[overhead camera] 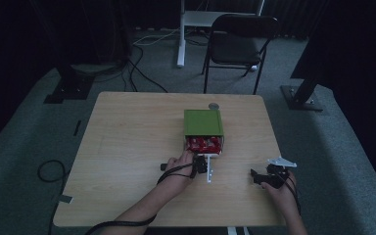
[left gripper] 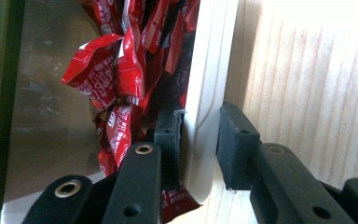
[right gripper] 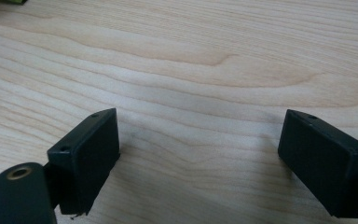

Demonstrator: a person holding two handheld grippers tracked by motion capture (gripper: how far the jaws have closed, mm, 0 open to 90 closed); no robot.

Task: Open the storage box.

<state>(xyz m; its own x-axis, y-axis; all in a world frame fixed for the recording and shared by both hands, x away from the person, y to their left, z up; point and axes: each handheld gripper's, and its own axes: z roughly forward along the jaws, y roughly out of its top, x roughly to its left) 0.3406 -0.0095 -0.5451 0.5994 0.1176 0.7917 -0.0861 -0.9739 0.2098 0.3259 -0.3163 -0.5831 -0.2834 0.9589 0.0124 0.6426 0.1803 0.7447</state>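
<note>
A green box (overhead camera: 203, 122) sits at the middle of the table, and its white drawer (overhead camera: 219, 153) stands pulled out toward me. Red packets (overhead camera: 204, 143) fill the drawer. My left gripper (overhead camera: 200, 164) is shut on the drawer's front wall (left gripper: 205, 93). In the left gripper view (left gripper: 199, 135) one jaw is inside among the red packets (left gripper: 121, 70) and the other is outside over the wood. My right gripper (overhead camera: 257, 177) rests low over the table at the front right. Its jaws are open (right gripper: 198, 158) with bare wood between them.
The wooden table (overhead camera: 127, 147) has bare surface left of the box. A small round grey object (overhead camera: 214, 105) lies just behind the box. Beyond the table stand a dark folding chair (overhead camera: 240, 41) and a white stand (overhead camera: 181, 34). Cables lie on the floor (overhead camera: 49, 171).
</note>
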